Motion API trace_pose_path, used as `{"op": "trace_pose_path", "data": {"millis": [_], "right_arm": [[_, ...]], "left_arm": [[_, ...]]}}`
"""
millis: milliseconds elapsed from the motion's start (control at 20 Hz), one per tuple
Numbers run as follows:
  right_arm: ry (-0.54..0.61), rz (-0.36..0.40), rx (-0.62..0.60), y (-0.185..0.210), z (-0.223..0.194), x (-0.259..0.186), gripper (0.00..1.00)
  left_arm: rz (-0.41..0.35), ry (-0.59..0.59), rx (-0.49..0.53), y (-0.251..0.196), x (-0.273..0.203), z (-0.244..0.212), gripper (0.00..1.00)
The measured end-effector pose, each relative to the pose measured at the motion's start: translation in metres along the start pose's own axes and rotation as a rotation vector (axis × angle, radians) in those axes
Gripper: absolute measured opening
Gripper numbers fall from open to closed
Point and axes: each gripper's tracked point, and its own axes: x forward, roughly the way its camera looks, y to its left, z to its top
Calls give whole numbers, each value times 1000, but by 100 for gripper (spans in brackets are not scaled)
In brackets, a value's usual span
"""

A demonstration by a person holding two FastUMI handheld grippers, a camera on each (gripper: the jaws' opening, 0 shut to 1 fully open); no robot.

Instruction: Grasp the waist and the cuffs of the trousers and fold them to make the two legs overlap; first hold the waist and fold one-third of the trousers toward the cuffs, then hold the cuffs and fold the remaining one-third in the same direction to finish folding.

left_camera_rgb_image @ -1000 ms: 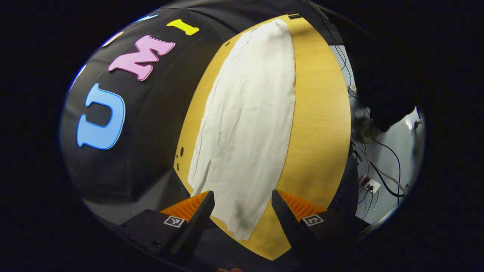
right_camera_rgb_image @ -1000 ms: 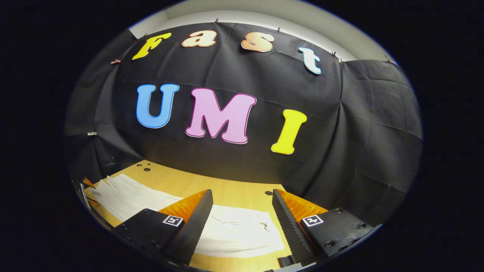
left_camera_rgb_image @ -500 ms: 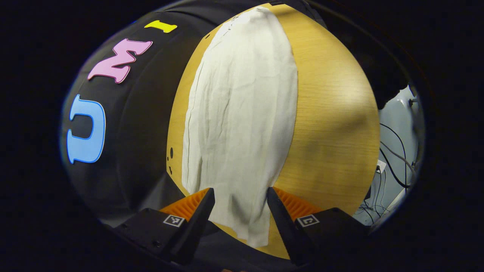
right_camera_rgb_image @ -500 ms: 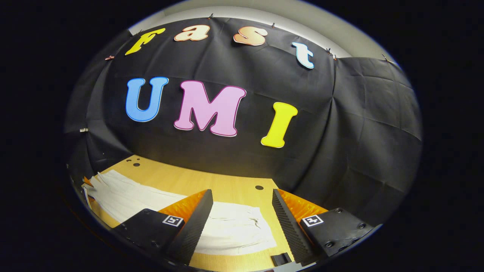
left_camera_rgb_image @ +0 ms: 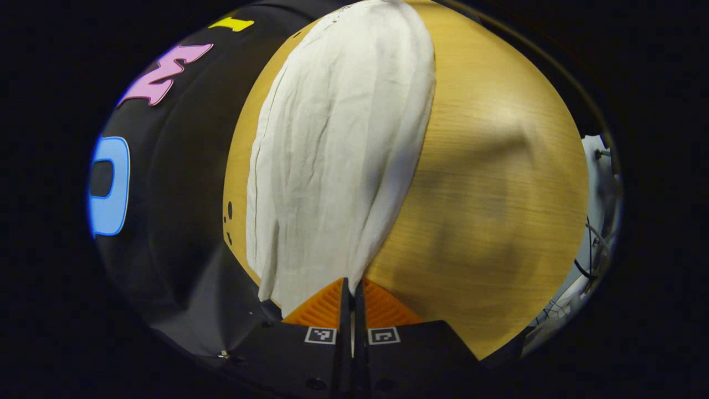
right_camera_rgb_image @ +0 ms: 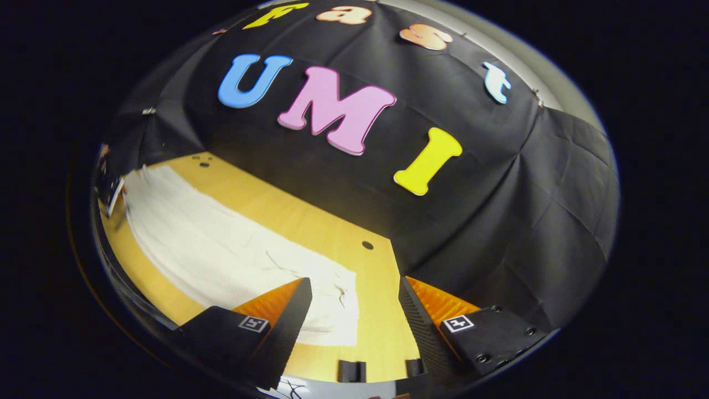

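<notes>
Wooden table (left_camera_rgb_image: 487, 166); white trousers (left_camera_rgb_image: 332, 155) lie lengthwise on it, near the far edge.

Wooden table (left_camera_rgb_image: 487, 166) lit from above, small round holes (right_camera_rgb_image: 367, 244) near its far edge (by the black cloth wall (right_camera_rgb_image: 498, 210)); cables (left_camera_rgb_image: 595, 249) hung beyond the table's side

Bare table (left_camera_rgb_image: 487, 183) lies open beside the trousers (left_camera_rgb_image: 338, 144).

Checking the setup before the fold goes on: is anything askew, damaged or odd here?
Nothing stands out. The white trousers lie flat along the wooden table, lightly creased; the left tool pinches their near end, and the right tool hangs open.
</notes>
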Motion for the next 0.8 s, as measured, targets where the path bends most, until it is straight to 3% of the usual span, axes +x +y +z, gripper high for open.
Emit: {"op": "trace_pose_path", "data": {"millis": [150,350,800], "right_arm": [[69,52,-184,3,-47,14,98],[115,184,-403,31,-99,29,98],[219,412,-711,63,-194,80,98]], "left_arm": [[-10,-1,6,0,-1,2,6],[-5,-3,-3,0,0,2,6],[-7,-14,-5,0,1,4,6]]}}
